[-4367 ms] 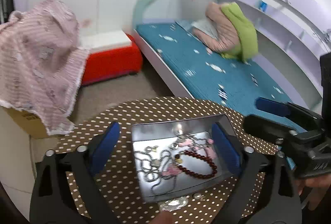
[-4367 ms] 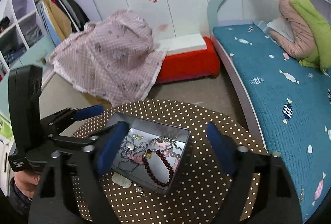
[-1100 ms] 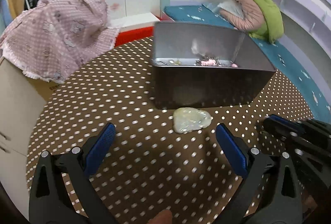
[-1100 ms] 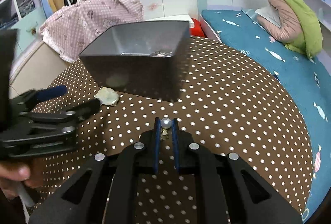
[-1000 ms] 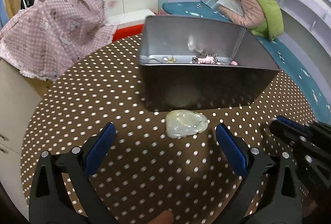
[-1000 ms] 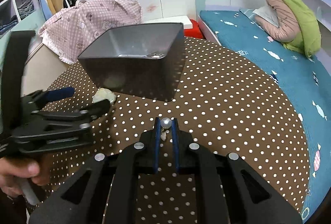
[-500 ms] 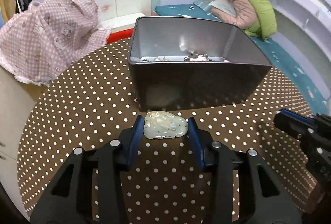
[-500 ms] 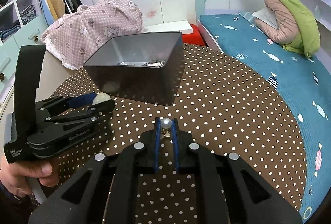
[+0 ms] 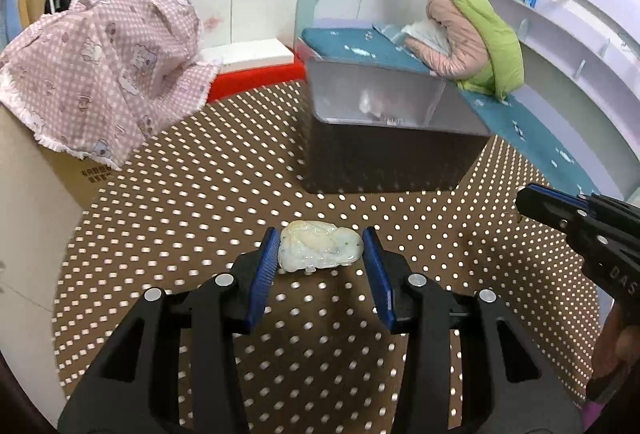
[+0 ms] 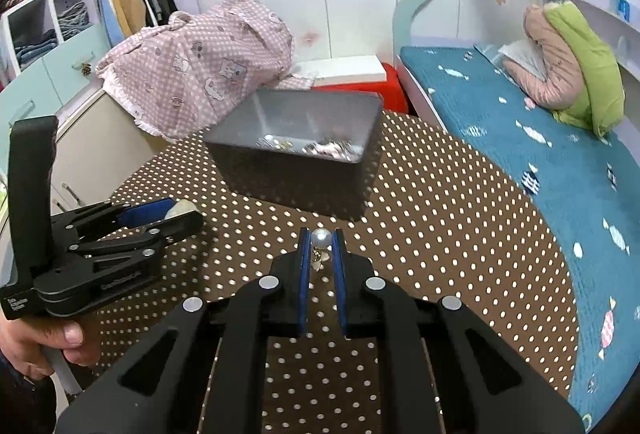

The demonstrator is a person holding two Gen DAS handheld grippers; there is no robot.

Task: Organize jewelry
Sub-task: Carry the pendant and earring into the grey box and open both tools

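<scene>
My left gripper [image 9: 320, 254] is shut on a pale green jade pendant [image 9: 320, 245] and holds it above the brown dotted table [image 9: 200, 193]. It also shows in the right wrist view [image 10: 176, 211] at the left. My right gripper [image 10: 320, 246] is shut on a pearl earring [image 10: 320, 238], held above the table. A grey metal tin [image 10: 304, 161] with several jewelry pieces inside stands beyond both grippers; it also shows in the left wrist view [image 9: 384, 137].
A pink checked cloth [image 10: 200, 61] covers a cardboard box left of the table. A blue bed [image 10: 540, 161] with a green and pink bundle [image 10: 572, 61] lies to the right. A red and white box [image 10: 352, 77] stands on the floor behind.
My left gripper closed on the jade pendant and lifted it off the table, drawing back from the tin. My right gripper, holding the pearl earring, rose a little.
</scene>
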